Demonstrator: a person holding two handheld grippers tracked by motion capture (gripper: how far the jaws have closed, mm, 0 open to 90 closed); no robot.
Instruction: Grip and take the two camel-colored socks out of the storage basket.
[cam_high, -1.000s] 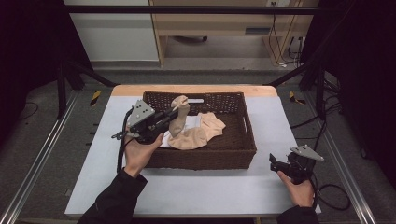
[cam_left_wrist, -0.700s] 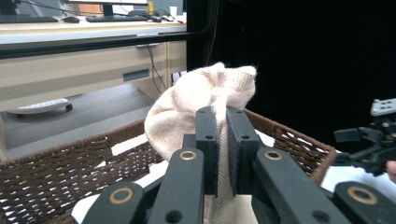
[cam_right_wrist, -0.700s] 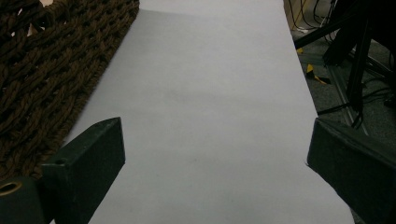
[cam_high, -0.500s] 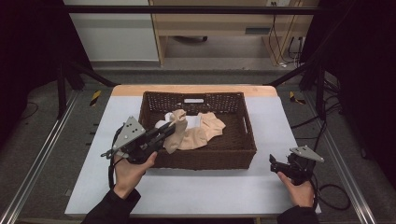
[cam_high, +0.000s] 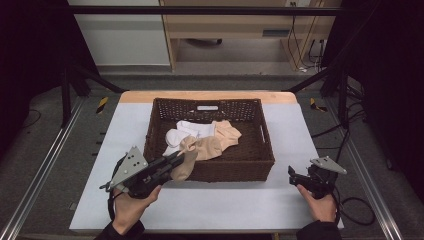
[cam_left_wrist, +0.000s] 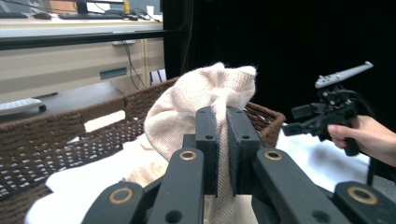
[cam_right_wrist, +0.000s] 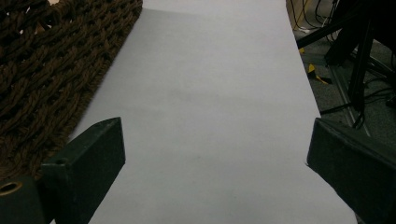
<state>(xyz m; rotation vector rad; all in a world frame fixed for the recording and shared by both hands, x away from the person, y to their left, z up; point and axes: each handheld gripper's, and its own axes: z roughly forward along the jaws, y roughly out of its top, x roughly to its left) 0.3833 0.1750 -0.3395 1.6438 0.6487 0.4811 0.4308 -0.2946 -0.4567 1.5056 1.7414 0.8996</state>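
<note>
A dark brown wicker basket stands mid-table with a white sock and a beige sock lying inside. My left gripper is at the basket's front left corner, shut on another beige sock that drapes across the rim. In the left gripper view the jaws pinch the sock between them, its cloth bunched above the pads, with the basket behind. My right gripper rests near the table's front right, open, with only bare table between its jaws.
The white table top has free room left, right and in front of the basket. The basket wall lies just left of the right gripper. Metal frame rails run along both table sides. A wooden desk stands behind.
My left gripper has drawn back toward the front left and sunk a little, dragging the beige sock from above the basket's middle to its front left rim. The right hand has stayed put.
</note>
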